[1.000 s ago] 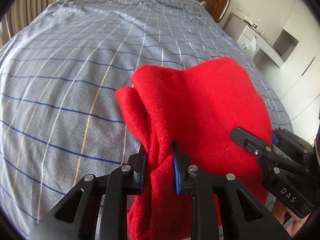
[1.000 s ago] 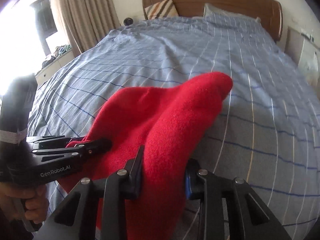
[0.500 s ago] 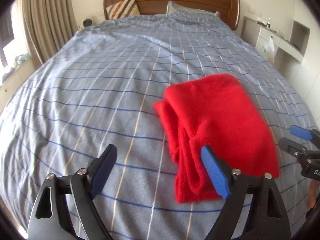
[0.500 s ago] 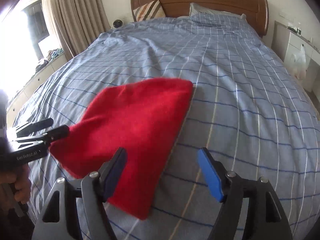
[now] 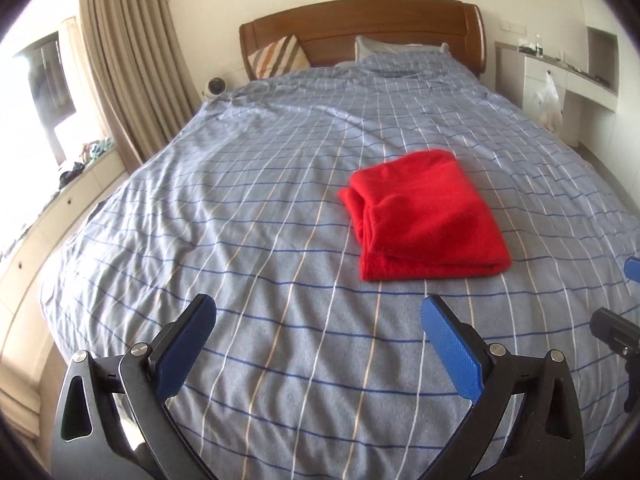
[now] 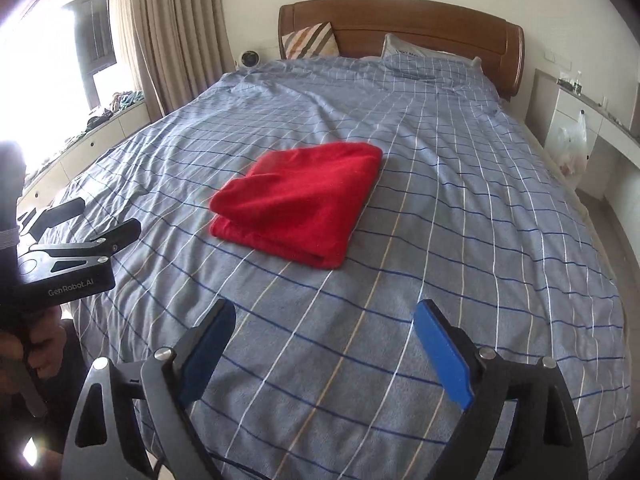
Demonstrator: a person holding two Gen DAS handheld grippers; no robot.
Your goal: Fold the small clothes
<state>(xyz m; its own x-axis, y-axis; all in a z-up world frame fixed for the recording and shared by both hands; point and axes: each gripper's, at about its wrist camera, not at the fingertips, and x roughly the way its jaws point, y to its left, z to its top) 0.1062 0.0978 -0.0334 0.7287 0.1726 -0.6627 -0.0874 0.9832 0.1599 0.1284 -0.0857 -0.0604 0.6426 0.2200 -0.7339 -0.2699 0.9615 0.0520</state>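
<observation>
A red knit garment (image 5: 424,216) lies folded into a thick rectangle on the blue checked bed cover (image 5: 240,200), right of centre in the left wrist view. My left gripper (image 5: 318,308) hangs well short of it, its jaws still opening, nothing between the blue pads. In the right wrist view the same garment (image 6: 300,196) lies ahead and slightly left. My right gripper (image 6: 325,310) is also drawn back from it, jaws opening and empty. The left gripper (image 6: 104,216) appears there at the left edge, apart from the cloth.
The bed cover (image 6: 480,200) stretches to a wooden headboard (image 5: 360,28) with a striped cushion (image 5: 278,56) and a pillow (image 6: 420,56). Curtains (image 5: 128,60) and a window ledge run along the left. A white shelf unit with a plastic bag (image 6: 572,144) stands on the right.
Both grippers let go of the red garment, opened wide and pulled back and up from it. The garment dropped flat onto the bed as a folded rectangle.
</observation>
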